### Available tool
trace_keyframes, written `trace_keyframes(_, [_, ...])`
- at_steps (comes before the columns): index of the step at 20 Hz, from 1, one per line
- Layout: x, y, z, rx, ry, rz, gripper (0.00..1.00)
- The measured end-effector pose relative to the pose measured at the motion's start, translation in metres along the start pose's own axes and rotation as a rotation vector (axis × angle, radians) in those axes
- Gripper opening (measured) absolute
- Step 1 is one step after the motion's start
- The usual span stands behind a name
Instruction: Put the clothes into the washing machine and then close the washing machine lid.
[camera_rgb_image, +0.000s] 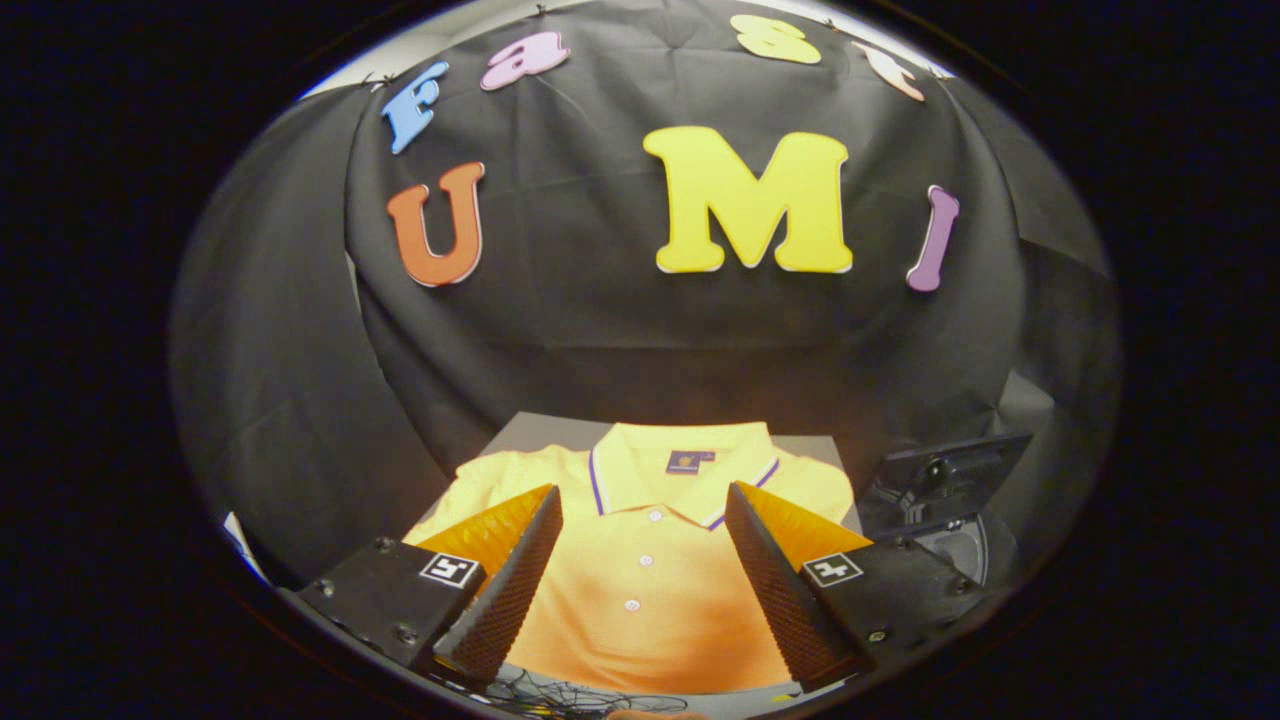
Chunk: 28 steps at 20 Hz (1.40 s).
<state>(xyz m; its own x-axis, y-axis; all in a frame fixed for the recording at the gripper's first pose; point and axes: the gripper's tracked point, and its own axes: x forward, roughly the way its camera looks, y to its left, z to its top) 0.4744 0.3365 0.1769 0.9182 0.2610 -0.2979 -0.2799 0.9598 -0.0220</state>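
A yellow polo shirt with a purple-trimmed collar and white buttons lies flat on a grey surface, collar pointing away from me. My gripper hovers over its chest, open, with the button placket showing in the wide gap between the fingers. Nothing is held. To the right of the shirt, beyond the right finger, stands a dark washing machine with its lid raised; a round opening shows below the lid.
Black cloth walls close the booth behind and on both sides. A tangle of thin dark wires lies at the near edge, below the shirt's hem.
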Motion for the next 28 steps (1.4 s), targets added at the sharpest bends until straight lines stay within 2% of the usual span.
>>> trace_keyframes(3, [0.029, -0.001, -0.018, -0.003, 0.059, -0.043, 1.0])
trace_keyframes(7, [0.051, -0.006, -0.053, 0.029, 0.207, -0.082, 1.0])
trace_keyframes(8, [0.055, -0.007, -0.045, 0.015, 0.174, -0.089, 1.0])
trace_keyframes(10, [0.056, -0.007, -0.05, -0.017, 0.204, -0.102, 1.0])
trace_keyframes(14, [0.056, -0.006, -0.05, 0.016, 0.25, -0.091, 1.0])
trace_keyframes(21, [0.056, -0.006, -0.05, -0.054, 0.303, -0.065, 1.0])
trace_keyframes(23, [0.054, -0.007, -0.053, -0.062, 0.307, -0.045, 0.97])
trace_keyframes(24, [0.055, -0.008, -0.053, -0.073, 0.309, -0.032, 0.9])
trace_keyframes(27, [0.054, -0.01, -0.054, -0.118, 0.297, 0.009, 0.8])
trace_keyframes(28, [0.054, -0.01, -0.053, -0.124, 0.276, 0.021, 0.7])
